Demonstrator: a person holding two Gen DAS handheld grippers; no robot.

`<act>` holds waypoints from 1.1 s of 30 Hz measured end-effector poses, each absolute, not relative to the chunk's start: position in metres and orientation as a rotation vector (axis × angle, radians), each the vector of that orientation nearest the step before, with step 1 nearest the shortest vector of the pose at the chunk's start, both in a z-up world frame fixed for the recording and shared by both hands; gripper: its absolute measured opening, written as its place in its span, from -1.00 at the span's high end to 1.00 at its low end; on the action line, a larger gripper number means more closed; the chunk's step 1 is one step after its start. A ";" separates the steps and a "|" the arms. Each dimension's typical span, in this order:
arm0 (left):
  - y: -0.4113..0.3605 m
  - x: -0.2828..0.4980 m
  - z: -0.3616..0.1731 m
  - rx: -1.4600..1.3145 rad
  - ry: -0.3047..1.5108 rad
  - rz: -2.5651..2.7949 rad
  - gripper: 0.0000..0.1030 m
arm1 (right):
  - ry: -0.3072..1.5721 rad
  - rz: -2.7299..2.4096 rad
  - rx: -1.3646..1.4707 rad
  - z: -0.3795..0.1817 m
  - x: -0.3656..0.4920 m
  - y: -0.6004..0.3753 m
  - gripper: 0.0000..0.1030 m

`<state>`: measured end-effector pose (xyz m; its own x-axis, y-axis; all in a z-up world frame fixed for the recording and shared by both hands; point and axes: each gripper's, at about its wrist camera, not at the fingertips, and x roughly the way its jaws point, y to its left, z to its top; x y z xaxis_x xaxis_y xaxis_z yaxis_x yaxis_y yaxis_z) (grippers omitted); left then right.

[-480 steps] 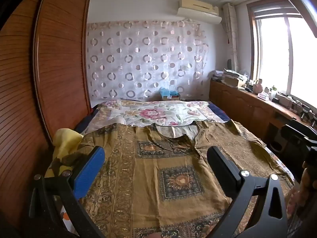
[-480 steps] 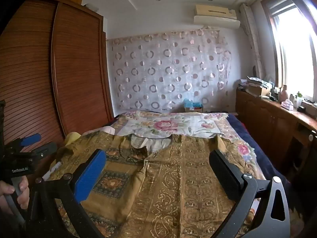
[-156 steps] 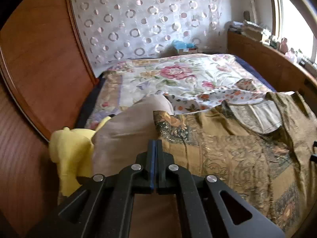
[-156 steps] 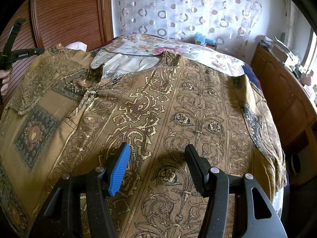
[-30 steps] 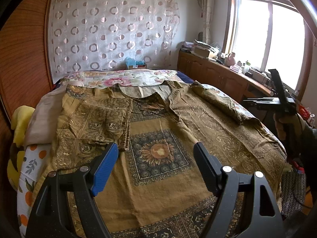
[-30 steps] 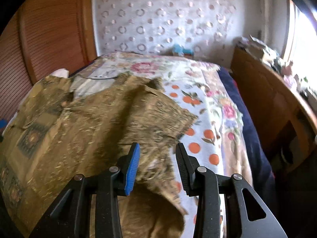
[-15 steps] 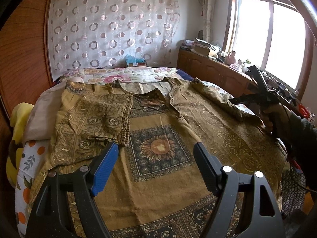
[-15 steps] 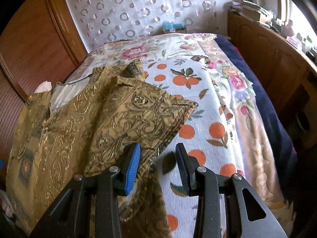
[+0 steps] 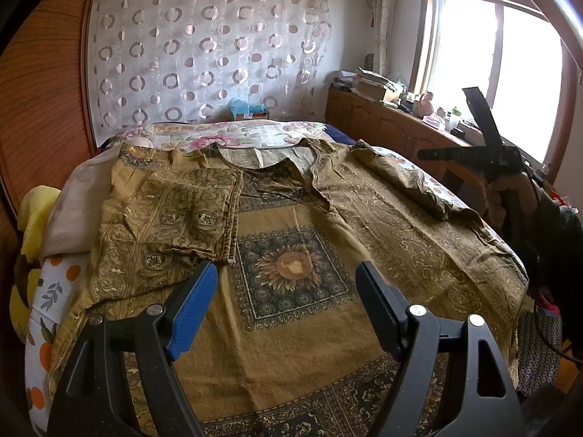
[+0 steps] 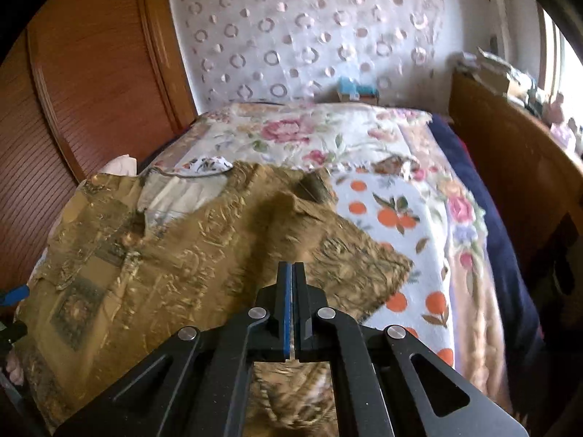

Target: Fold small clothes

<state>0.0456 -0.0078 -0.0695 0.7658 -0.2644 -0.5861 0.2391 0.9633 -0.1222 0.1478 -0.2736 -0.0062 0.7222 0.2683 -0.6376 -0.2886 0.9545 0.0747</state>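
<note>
No words or numbers to read anywhere. Only patterns: swirls and a sunflower on the brown shirt [image 9: 291,266], rings on the curtain [image 9: 204,54], oranges on the sheet [image 10: 397,218].

Circle-patterned curtain [image 9: 204,54] hung behind the bed, wooden wardrobe [image 10: 91,73] – bright window [image 9: 510,80], cluttered wooden sideboard [image 9: 393,127], orange-print bedsheet [image 10: 404,240] spread beneath.

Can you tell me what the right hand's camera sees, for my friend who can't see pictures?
The right gripper has just closed its jaws over the edge of a brown patterned shirt, which is spread on a bed with an orange-print sheet. Behind are a circle-patterned curtain and a wooden wardrobe.
</note>
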 end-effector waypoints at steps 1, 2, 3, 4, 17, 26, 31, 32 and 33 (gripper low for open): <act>-0.008 0.046 -0.069 -0.042 0.642 -0.274 -0.53 | 0.700 0.302 -0.026 -0.007 0.148 -0.274 0.99; -0.008 0.046 -0.070 -0.043 0.642 -0.275 -0.53 | 0.707 0.291 -0.026 -0.008 0.150 -0.274 0.97; -0.008 0.046 -0.069 -0.043 0.642 -0.274 -0.53 | 0.718 0.262 -0.036 -0.010 0.153 -0.275 0.78; -0.008 0.046 -0.070 -0.043 0.641 -0.275 -0.53 | 0.730 0.220 -0.052 -0.014 0.157 -0.275 0.56; -0.011 0.046 -0.072 -0.042 0.644 -0.280 -0.53 | 0.885 0.196 -0.072 -0.061 0.200 -0.287 0.31; -0.009 0.045 -0.070 -0.042 0.635 -0.277 -0.53 | 0.728 0.248 -0.120 -0.021 0.178 -0.267 0.79; -0.005 0.045 -0.068 -0.045 0.639 -0.271 -0.53 | 0.662 0.266 -0.175 -0.001 0.158 -0.243 0.78; -0.006 0.044 -0.067 -0.044 0.637 -0.270 -0.53 | 0.650 0.277 -0.185 0.000 0.156 -0.238 0.78; -0.005 0.044 -0.068 -0.045 0.636 -0.271 -0.53 | 0.642 0.288 -0.190 0.001 0.154 -0.234 0.78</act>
<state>0.0444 -0.0049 -0.0677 0.7703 -0.2641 -0.5805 0.2365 0.9636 -0.1246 0.1540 -0.2343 0.0013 0.7629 0.2048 -0.6132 -0.3216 0.9430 -0.0853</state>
